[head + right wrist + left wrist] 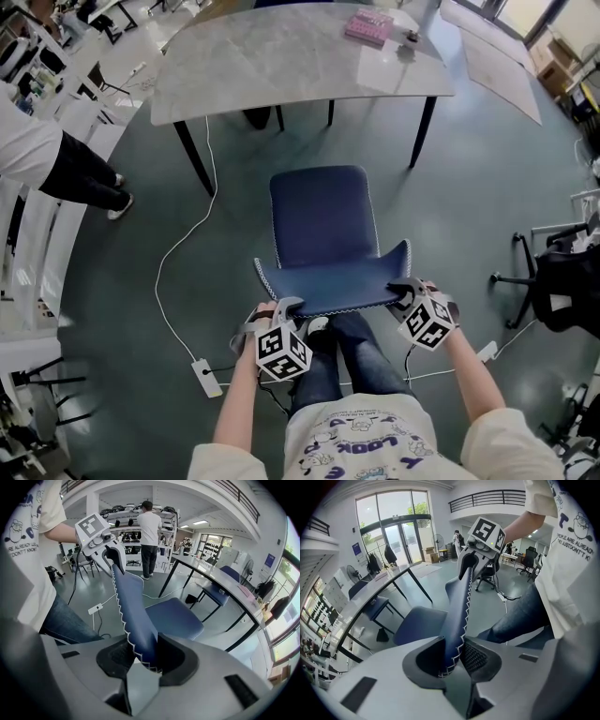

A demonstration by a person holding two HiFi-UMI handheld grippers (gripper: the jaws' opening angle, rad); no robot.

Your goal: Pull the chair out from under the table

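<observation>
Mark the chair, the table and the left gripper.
chair [323, 216], head view, middle of the seat.
table [281, 56], head view, bare part of the top.
left gripper [453, 662], left gripper view, between its fingertips, at the chair's back edge.

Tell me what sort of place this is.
Most likely an open-plan lab or office hall. A large table with a blue chair stands on a bare polished floor, equipment racks line one wall, and tall glass doors sit beneath a railed upper gallery.
</observation>
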